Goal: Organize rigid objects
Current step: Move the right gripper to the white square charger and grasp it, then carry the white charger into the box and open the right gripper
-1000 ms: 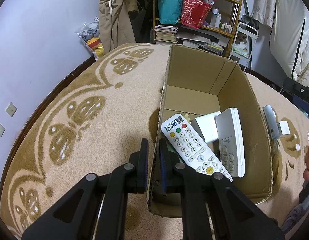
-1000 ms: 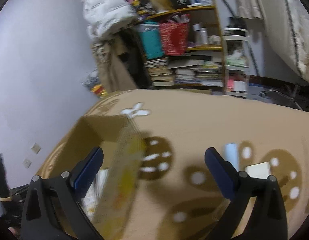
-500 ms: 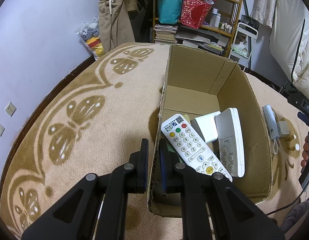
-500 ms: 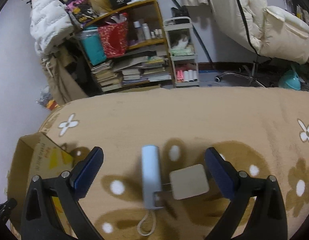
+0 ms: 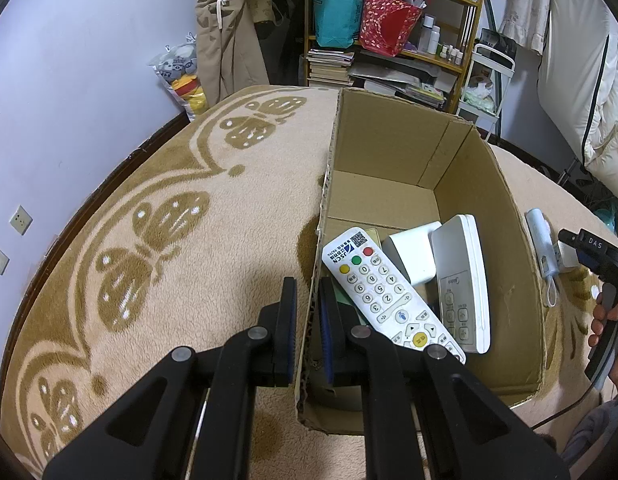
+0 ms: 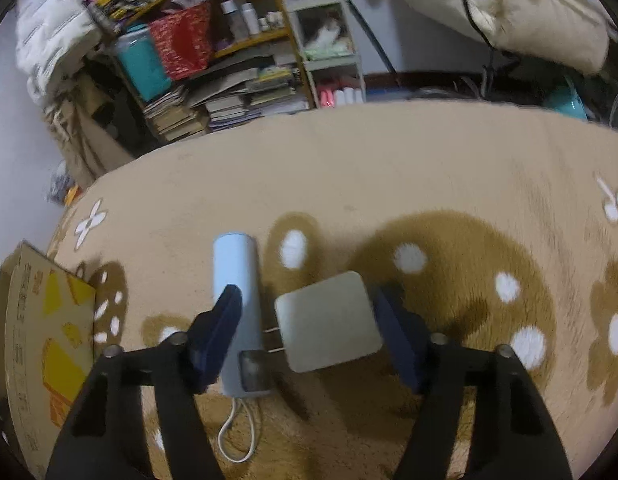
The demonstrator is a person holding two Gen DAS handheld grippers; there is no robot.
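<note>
1. The left gripper (image 5: 307, 322) is clamped on the near left wall of an open cardboard box (image 5: 497, 184). One pad sits outside the wall and one inside, pressed together on the cardboard.
2. Inside the box, just beyond and right of those jaws, lies a white remote (image 5: 389, 292) with coloured buttons, face up.
3. A second white remote (image 5: 463, 280) lies right of the first, and a white block (image 5: 413, 252) rests between and behind them.
4. The box stands on a beige carpet (image 5: 169, 240) with a brown floral pattern.
5. The right gripper (image 6: 309, 334) points down at the carpet with its jaws closing, not yet pressing on anything.
6. A flat white charger (image 6: 327, 322) with two metal prongs lies on the carpet between those jaws, close to the right pad. Its prongs point toward the left pad.
7. A pale blue tube (image 6: 239, 304) with a white loop cord lies along the left pad, partly under it and just beside the charger's prongs.
8. In the left wrist view, a hand (image 5: 605, 316) holds the right gripper past the box's right wall.
9. Cluttered shelves (image 6: 237, 48) stand far beyond both grippers.
</note>
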